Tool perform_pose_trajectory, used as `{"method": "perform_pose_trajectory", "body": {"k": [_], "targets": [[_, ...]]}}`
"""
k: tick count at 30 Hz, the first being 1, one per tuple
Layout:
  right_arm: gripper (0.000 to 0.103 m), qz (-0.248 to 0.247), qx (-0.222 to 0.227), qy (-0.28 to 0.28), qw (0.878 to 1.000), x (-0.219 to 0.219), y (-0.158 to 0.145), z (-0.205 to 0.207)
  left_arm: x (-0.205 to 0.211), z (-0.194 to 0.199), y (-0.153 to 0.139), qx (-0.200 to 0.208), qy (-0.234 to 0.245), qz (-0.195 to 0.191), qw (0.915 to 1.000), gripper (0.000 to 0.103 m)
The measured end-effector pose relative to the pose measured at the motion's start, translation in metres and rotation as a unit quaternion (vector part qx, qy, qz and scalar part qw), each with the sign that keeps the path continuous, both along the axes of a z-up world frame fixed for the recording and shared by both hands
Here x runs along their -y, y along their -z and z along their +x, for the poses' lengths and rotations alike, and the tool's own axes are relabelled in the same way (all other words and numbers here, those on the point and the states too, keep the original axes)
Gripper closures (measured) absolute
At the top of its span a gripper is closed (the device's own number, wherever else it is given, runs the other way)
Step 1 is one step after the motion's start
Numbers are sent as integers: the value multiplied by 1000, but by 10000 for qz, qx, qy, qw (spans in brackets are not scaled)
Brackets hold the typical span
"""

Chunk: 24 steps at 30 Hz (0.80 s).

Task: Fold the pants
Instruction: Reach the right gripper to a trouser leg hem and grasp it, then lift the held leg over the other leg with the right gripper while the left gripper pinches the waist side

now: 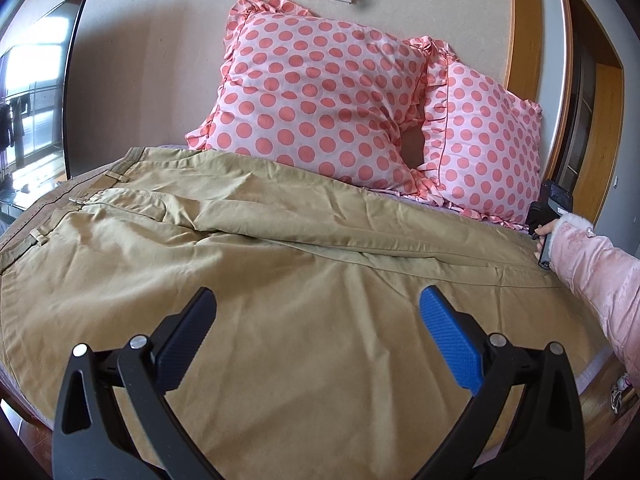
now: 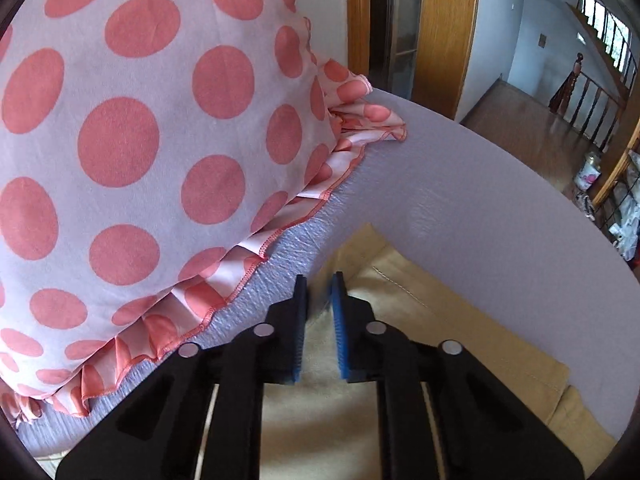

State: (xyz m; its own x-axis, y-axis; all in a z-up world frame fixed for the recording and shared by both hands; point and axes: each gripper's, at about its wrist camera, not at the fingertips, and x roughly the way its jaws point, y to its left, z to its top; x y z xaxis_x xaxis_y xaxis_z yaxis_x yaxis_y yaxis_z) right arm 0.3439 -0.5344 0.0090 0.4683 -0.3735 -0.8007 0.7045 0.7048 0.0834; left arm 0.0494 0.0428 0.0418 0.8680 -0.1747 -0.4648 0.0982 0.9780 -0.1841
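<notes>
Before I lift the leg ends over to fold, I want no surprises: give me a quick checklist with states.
1. Pants spread flat on the bed: ok, a few wrinkles.
2. Right gripper at the hem corner: ok.
3. Right gripper's fingers pinching cloth: cannot tell, narrow gap shows.
4. Left gripper open above the pants: ok.
5. Polka-dot pillow clear of the hem: ok, close beside it.

Two pink pillows with coral polka dots (image 1: 320, 92) block the head of the bed, one frill (image 2: 248, 264) lying just beside the right gripper (image 2: 320, 292) (nearly touching). Bare lilac sheet (image 2: 460, 200) lies open beyond the crumpled khaki cotton pants (image 1: 280, 280).
</notes>
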Motion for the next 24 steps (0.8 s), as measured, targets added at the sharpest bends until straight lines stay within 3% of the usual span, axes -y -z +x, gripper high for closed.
{"method": "perform_pose_trajectory", "body": {"k": [4,8,10,12,17,18,21,22,24], "targets": [[99,1021,1254,-329,9863,4,-17,-54,-9,-6,-2,4,-26,-241,9997,2],[99,1437,2305,-838,9588,-6,-48,-158,-16,-15,-7,119,-31,-462,9989,2],[99,1623,2591,-919,9477,-3,-51,-209,-17,-18,-10,214,-3,-538,9983,2],[99,1710,2542,-890,9477,-5,-41,-249,-15,-21,-14,372,11,-570,9977,2],[96,2447,2084,-663,9446,-1,-10,-281,-12,-11,-23,264,-85,-571,9980,2],[93,2531,2021,-598,9442,-1,-6,-282,-14,-9,-24,208,-81,-613,9979,2],[63,2770,1889,-479,9409,6,2,-282,-23,-8,-27,124,-120,-769,9969,2],[58,2828,1876,-477,9394,6,5,-281,-27,-8,-29,112,-167,-795,9966,2],[58,2844,1934,-472,9378,4,7,-281,-35,-6,-33,114,-235,-838,9961,2]]}}
